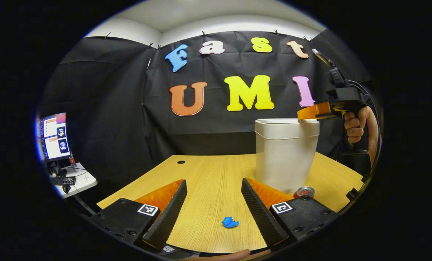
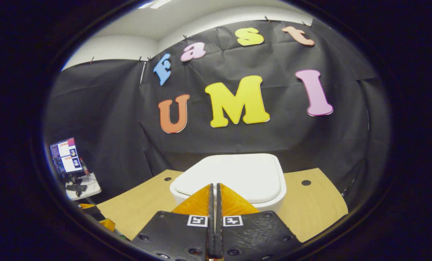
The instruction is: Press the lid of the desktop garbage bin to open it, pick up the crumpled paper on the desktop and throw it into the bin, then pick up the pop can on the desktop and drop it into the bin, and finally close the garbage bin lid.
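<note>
Two tools: left tool (image 1: 214, 206) agape over crumpled paper (image 1: 230, 222); right tool (image 2: 214, 192) closed, empty, above bin lid (image 2: 237, 174).

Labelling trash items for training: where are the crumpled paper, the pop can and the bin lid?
crumpled paper (image 1: 230, 222), left gripper view, middle of the wad.
pop can (image 1: 305, 191), left gripper view, its top.
bin lid (image 2: 234, 175), right gripper view, flat top surface.

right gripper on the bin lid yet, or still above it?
Cannot tell. In the left gripper view the right gripper meets the top edge of the bin lid with no plain gap. The right gripper view shows it shut over the lid, but not the contact.
</note>
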The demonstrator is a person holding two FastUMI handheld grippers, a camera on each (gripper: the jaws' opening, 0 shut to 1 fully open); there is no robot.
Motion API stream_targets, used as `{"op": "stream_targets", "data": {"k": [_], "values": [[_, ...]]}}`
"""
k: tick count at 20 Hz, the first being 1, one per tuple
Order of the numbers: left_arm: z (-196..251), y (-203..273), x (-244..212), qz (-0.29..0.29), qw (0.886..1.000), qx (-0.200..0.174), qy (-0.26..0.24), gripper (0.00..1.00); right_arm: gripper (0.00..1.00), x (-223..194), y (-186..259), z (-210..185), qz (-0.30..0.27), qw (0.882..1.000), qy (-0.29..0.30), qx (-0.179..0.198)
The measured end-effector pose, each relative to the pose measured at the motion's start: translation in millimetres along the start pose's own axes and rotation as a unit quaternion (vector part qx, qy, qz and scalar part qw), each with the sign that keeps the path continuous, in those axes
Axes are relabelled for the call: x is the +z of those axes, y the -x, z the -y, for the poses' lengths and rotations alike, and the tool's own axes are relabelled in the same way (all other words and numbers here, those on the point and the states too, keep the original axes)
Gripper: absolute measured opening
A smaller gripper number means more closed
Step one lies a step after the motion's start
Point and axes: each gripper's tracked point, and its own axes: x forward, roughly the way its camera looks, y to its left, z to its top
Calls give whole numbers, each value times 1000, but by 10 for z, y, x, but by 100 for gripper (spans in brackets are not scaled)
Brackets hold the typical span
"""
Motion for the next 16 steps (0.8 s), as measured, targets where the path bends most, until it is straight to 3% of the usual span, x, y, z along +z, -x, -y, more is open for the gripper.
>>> {"op": "stream_targets", "data": {"k": [2, 3, 5, 6, 8, 14, 16], "values": [[-8, -31, -41, -6, 1000, 1, 4, 97, 8, -26, 178, 35, 20, 1000, -11, -5], [-24, -59, -74, -12, 1000, 3, 5, 97, 20, -43, 280, 3, 33, 999, -4, -6], [-3, -116, -93, -15, 1000, 1, -1, 97, 35, -27, 500, -33, 66, 998, 17, -8], [4, -125, -99, -17, 1000, 3, -4, 97, 56, -14, 615, -91, 80, 997, 24, 0], [22, -127, -119, -17, 1000, 2, -10, 97, 81, -81, 832, -115, 97, 995, 34, 4], [56, -146, -149, -20, 1000, -2, -15, 97, 96, -330, 1392, -20, 119, 988, 100, -18], [63, -169, -193, -26, 1000, -4, -16, 97, 96, -472, 1532, -19, 118, 988, 94, -20]]}}
